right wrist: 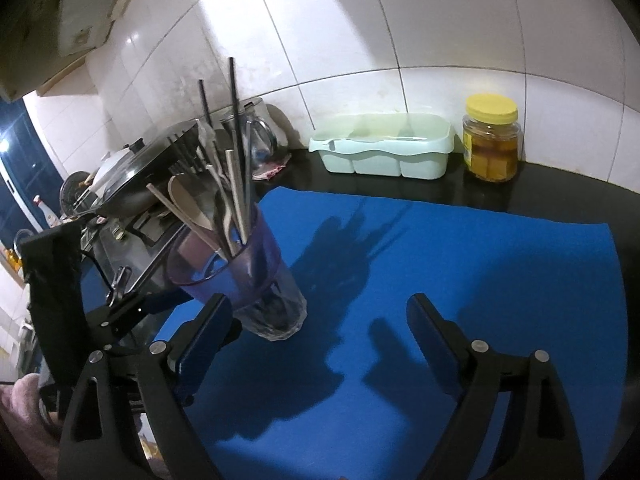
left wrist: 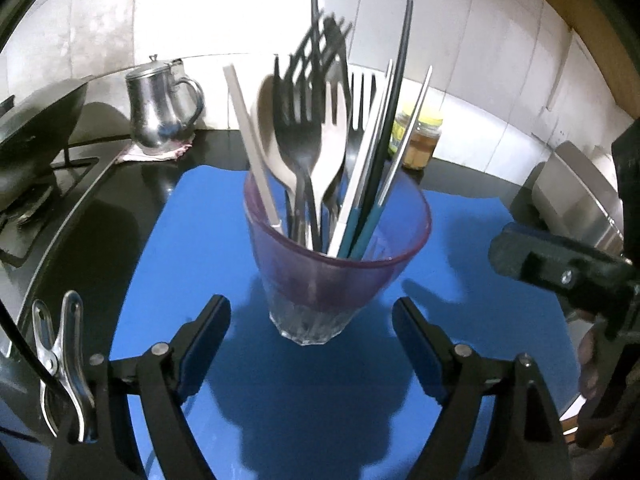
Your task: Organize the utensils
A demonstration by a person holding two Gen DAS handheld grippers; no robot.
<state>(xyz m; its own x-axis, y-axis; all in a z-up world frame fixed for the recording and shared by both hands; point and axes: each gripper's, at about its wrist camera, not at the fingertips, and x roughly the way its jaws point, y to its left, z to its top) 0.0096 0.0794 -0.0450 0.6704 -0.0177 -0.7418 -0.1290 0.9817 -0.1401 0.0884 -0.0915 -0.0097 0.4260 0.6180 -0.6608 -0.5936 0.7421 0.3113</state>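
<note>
A purple-tinted glass (left wrist: 336, 248) stands upright on a blue mat (left wrist: 180, 248), packed with utensils (left wrist: 312, 140): forks, spoons, chopsticks and a black slotted spatula. My left gripper (left wrist: 311, 305) is open just in front of the glass base, its blue pads (left wrist: 200, 352) clear of the glass on both sides. In the right wrist view the same glass (right wrist: 248, 276) sits left of my right gripper (right wrist: 320, 300), which is open over the mat (right wrist: 480, 264) with nothing between its fingers. A pale green compartment tray (right wrist: 384, 148) stands by the wall. The right gripper's body (left wrist: 560, 268) shows at the right edge.
A yellow-lidded jar (right wrist: 492, 140) stands beside the tray at the tiled wall. A steel jug (left wrist: 160, 108) sits on a cloth at the back left. A dark pan (left wrist: 36, 128) rests on the stove to the left. A steel container (left wrist: 580, 200) is at the right.
</note>
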